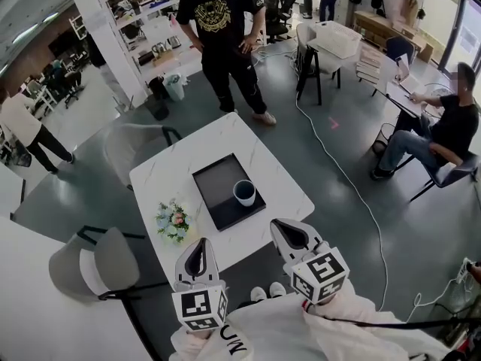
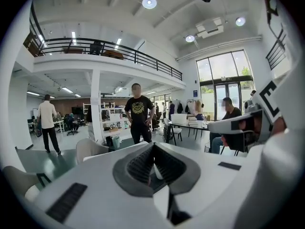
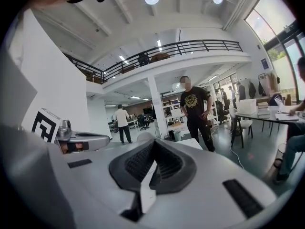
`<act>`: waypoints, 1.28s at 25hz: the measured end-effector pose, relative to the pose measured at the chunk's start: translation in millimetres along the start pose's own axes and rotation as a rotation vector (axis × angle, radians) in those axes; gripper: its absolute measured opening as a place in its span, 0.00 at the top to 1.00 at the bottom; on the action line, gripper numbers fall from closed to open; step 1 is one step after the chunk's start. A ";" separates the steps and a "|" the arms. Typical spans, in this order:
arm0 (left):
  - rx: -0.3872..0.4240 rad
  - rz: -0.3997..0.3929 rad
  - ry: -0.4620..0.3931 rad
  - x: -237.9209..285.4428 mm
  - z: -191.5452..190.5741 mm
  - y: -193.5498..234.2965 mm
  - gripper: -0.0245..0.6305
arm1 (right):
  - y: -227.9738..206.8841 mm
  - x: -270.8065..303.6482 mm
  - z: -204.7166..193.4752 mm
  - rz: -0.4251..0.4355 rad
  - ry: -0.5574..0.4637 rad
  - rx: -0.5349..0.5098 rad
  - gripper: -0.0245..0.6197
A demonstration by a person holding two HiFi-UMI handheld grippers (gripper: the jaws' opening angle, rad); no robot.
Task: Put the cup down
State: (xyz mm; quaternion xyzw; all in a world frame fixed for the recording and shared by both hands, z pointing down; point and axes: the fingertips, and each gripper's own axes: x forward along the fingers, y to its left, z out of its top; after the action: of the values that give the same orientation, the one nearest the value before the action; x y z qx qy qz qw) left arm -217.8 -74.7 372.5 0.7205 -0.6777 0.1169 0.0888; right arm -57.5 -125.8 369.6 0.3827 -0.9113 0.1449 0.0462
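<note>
Both grippers hang off the near edge of the table (image 1: 248,143), side by side and apart from each other, neither touching anything on it. In the left gripper view, the left gripper (image 1: 201,244) (image 2: 153,145) has its jaws pressed together with nothing between them. The right gripper (image 1: 279,227) (image 3: 155,142) shows the same in the right gripper view: its jaws meet at the tip and it is empty.

The cup (image 1: 244,192) stands upright on the black tray (image 1: 214,180), near the tray's near right corner, well apart from both grippers. It is white outside and dark inside. The tray lies flat around the middle of the white table. A small bunch of flowers (image 1: 173,220) sits by the table's near left corner, beside the tray but not touching it.

A grey chair (image 1: 101,263) stands off the table's left side. Beyond the far edge a person in a black T-shirt (image 1: 222,32) stands with hands on hips, and another person (image 1: 440,138) sits at a desk further off.
</note>
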 end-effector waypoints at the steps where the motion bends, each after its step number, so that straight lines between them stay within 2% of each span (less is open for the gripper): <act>1: 0.003 0.003 0.000 -0.3 1.4 0.1 0.95 | 0.2 -0.1 1.1 0.001 0.000 0.003 0.95; 32: -0.029 0.044 0.049 -4.0 -8.5 6.5 0.95 | -3.8 -1.0 -1.1 -0.013 0.016 -0.018 0.95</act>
State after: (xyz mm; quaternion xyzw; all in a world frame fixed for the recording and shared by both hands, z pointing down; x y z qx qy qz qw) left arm -224.9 -68.9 379.2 0.7008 -0.6928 0.1268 0.1132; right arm -54.2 -127.3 371.3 0.3872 -0.9096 0.1395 0.0581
